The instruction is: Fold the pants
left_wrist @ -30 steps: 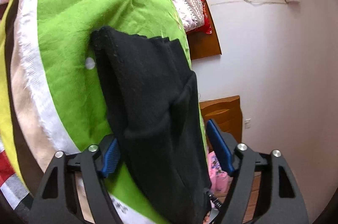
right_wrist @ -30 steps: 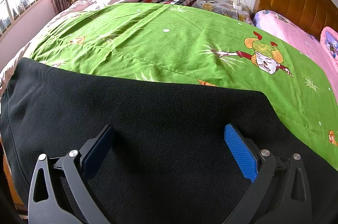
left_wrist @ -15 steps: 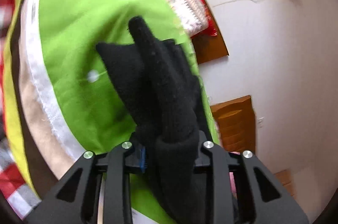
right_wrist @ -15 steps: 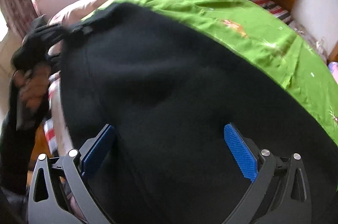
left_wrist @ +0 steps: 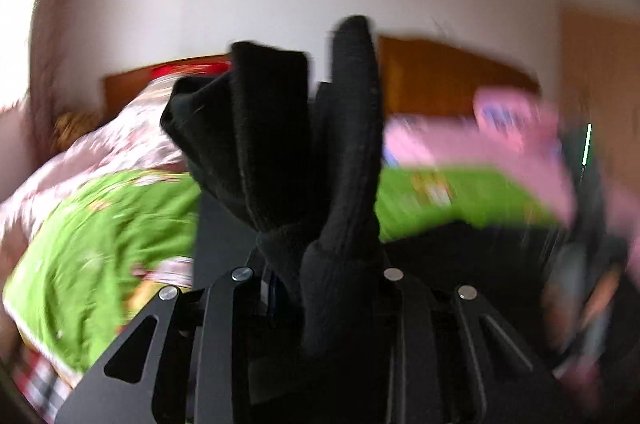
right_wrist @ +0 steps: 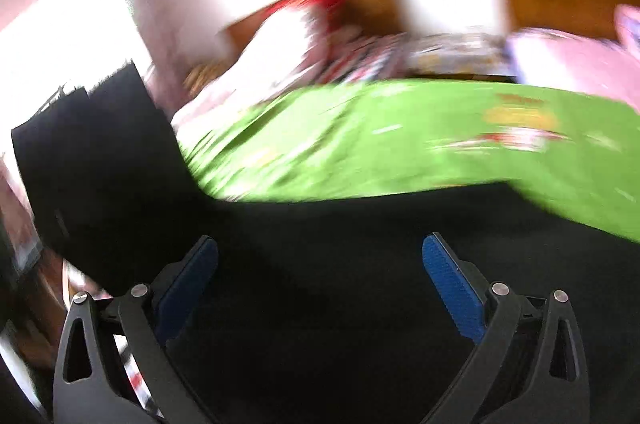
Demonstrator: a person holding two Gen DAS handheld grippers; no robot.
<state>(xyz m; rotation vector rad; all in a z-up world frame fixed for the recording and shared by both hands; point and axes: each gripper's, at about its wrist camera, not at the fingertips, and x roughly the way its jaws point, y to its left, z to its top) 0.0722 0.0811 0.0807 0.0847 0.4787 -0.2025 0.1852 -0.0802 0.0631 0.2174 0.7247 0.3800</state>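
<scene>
The black pants [left_wrist: 340, 152] stand bunched up out of my left gripper [left_wrist: 320, 276], which is shut on a thick fold of the fabric and held above the green bedspread [left_wrist: 100, 224]. In the right wrist view the pants [right_wrist: 320, 284] spread wide across the lower frame, and one end [right_wrist: 92, 152] rises at the left. My right gripper [right_wrist: 320, 264] is open, its blue pads [right_wrist: 452, 284] wide apart over the black cloth without pressing it. Both views are blurred by motion.
The green bedspread [right_wrist: 380, 144] covers the bed. A pink quilt [left_wrist: 120, 136] and wooden headboard [left_wrist: 440, 72] lie at the far end. A second bed with pink bedding [left_wrist: 500, 140] stands at the right. A person's hand [left_wrist: 592, 304] shows at the right edge.
My left gripper closed on the pants' end, rolled level and lifted it off the bed. My right gripper stayed open while its view swung left and back over the spread cloth.
</scene>
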